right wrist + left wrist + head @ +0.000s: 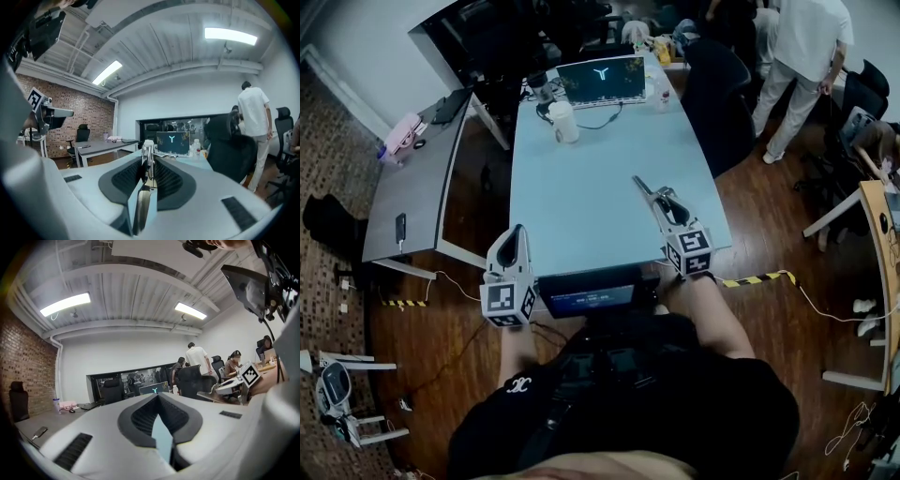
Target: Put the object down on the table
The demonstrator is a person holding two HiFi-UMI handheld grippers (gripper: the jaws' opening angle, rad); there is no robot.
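Note:
My right gripper [661,199] hovers over the near right part of the pale blue table [581,197], shut on a slim metal tool [641,185] whose tip sticks out ahead of the jaws. In the right gripper view the metal tool [146,187], with a small coil spring, stands clamped upright between the pads of the right gripper [147,157]. My left gripper [517,234] is held near the table's front left corner, apart from it. In its own view the left gripper [158,398] has its tips together with nothing between them.
At the table's far end stand a laptop [602,80], a white cup [564,122] and a small bottle [664,94]. A dark screen [591,295] sits at the near edge. A grey desk [412,187] is at the left, a black chair [712,84] and a standing person [802,56] at the right.

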